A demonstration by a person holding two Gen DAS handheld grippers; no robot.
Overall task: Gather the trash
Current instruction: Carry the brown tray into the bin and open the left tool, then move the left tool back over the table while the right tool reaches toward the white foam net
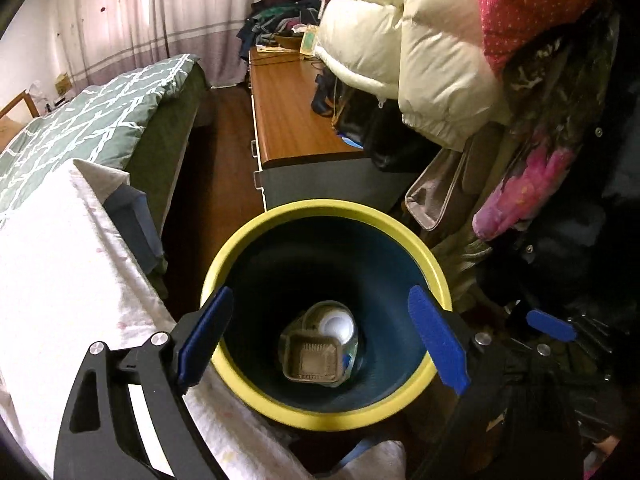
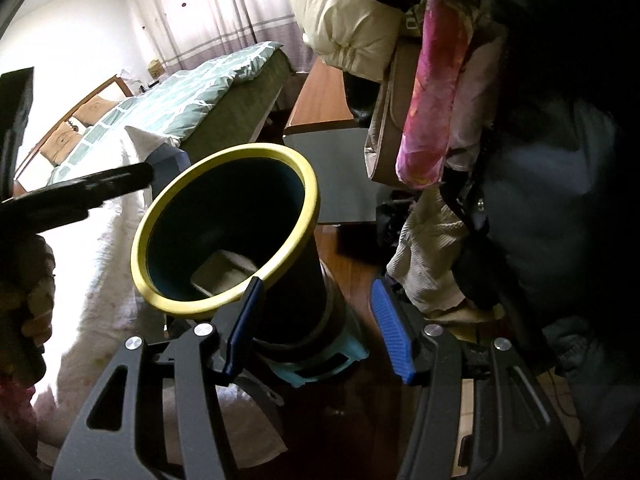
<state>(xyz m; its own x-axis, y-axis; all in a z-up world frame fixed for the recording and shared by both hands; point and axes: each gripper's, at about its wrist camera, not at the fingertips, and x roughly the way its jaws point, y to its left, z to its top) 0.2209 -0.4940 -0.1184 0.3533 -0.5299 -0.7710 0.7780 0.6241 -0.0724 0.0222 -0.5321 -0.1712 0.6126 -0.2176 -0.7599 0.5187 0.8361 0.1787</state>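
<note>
Above the yellow-rimmed dark bin [image 1: 326, 414], left gripper [image 1: 322, 338] gapes empty; square tan tray [image 1: 312, 360] and possibly a clear cup [image 1: 334, 322] lie inside; right gripper [image 2: 320, 326] wide, empty.

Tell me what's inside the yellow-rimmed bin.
At the bottom of the bin lies a square brownish tray on top of a clear container with a white lid. Anything beneath them is covered.
</note>
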